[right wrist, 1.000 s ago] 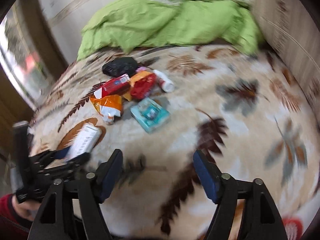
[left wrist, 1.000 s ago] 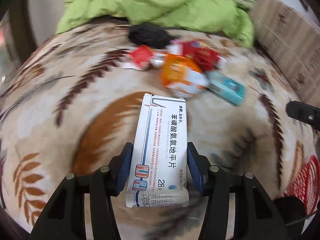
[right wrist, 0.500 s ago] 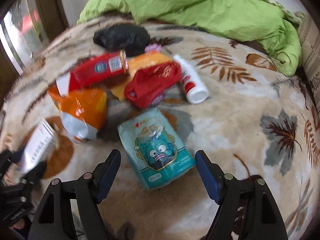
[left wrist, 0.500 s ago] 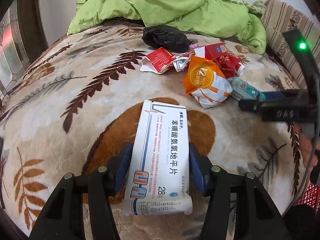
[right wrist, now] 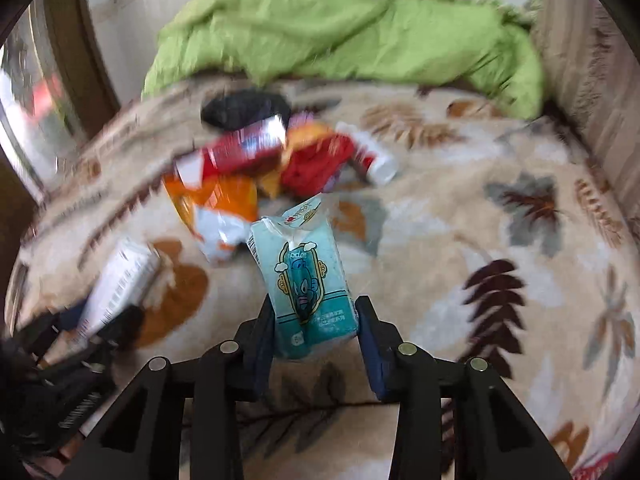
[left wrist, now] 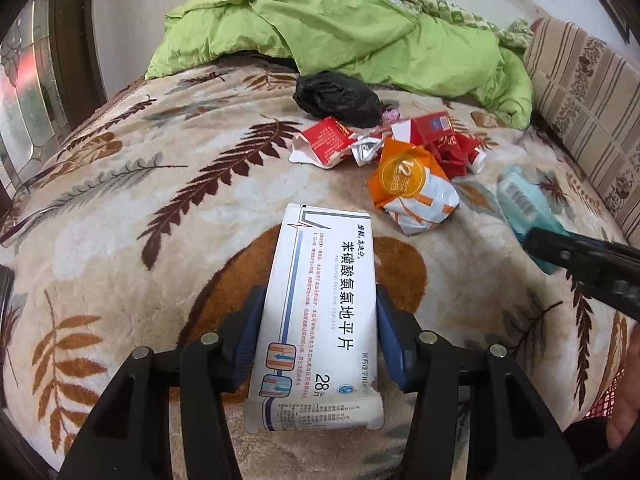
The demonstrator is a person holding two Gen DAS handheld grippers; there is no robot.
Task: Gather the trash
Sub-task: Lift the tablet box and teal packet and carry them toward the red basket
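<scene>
Gripping a white medicine box [left wrist: 320, 312] with the left gripper [left wrist: 318, 338]: both blue pads press its long sides, box pointing forward past the fingertips, its near end sticking back toward the camera. It sits over the leaf-print blanket [left wrist: 120, 208]; can't tell if it rests on it or is lifted.

Right gripper [right wrist: 316, 334] has just been closing and now clamps a teal tissue pack [right wrist: 308, 276] between its pads (frame is motion-blurred, but the pack's sides are squeezed in and it stands up between the fingers). The left wrist view shows the same pack at far right with a black finger of the right gripper across it.

Rest of the trash lies ahead of both tools in one cluster:
- orange-and-white wrapper [left wrist: 412, 188], just beyond the box tip, to the right
- red-and-white carton [left wrist: 324, 142], torn open, further ahead
- red cigarette-style box [left wrist: 430, 126] and crumpled red wrapper [left wrist: 452, 154], right of that
- black plastic bag [left wrist: 338, 98], farthest, at the back of the pile
- small white bottle [right wrist: 378, 160], ahead of the right gripper, beside the red wrapper

Green quilt [left wrist: 340, 28] is bunched at the far end, behind the pile. Part of a hand [left wrist: 628, 392] shows at the right edge of the left wrist view.
</scene>
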